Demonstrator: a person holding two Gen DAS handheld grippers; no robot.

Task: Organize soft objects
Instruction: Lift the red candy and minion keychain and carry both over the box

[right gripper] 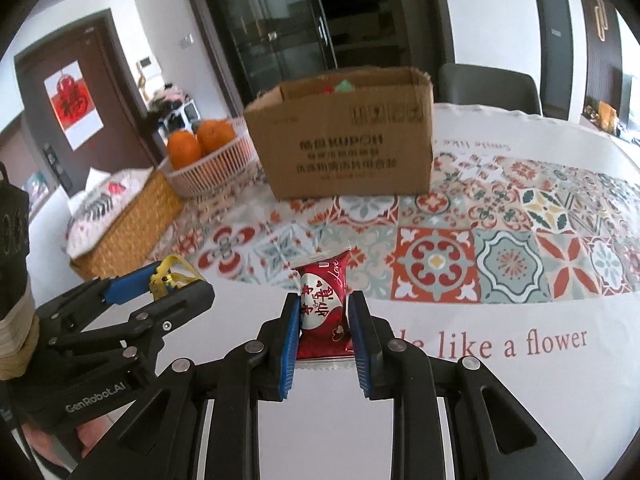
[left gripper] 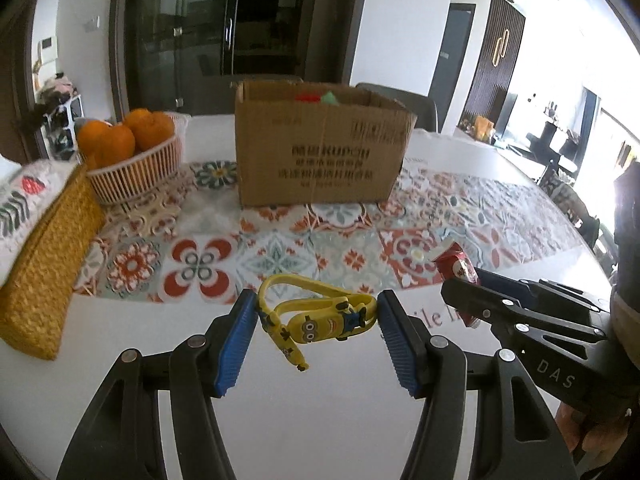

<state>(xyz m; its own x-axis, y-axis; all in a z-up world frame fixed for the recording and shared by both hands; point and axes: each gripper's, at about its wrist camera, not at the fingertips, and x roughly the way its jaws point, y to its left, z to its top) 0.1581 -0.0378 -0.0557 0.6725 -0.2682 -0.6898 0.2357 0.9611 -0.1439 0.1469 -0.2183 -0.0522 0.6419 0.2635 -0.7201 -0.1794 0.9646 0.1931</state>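
Patterned tile cloth point(right gripper: 440, 264) covers the white table, dark glass cabinet point(left gripper: 224, 28) behind; a cardboard box point(left gripper: 320, 148) sits mid-table beside a basket point(left gripper: 136, 172) of oranges. The left gripper point(left gripper: 317, 316) brackets the yellow band point(left gripper: 320, 320), contact unclear. The right gripper point(right gripper: 323, 312) pinches the red packet point(right gripper: 324, 312). The box's contents are barely visible

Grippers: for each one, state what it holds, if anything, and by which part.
The right gripper grips the red snack packet by its two long sides. The left gripper brackets the yellow Minion wristband; whether it grips it cannot be told.
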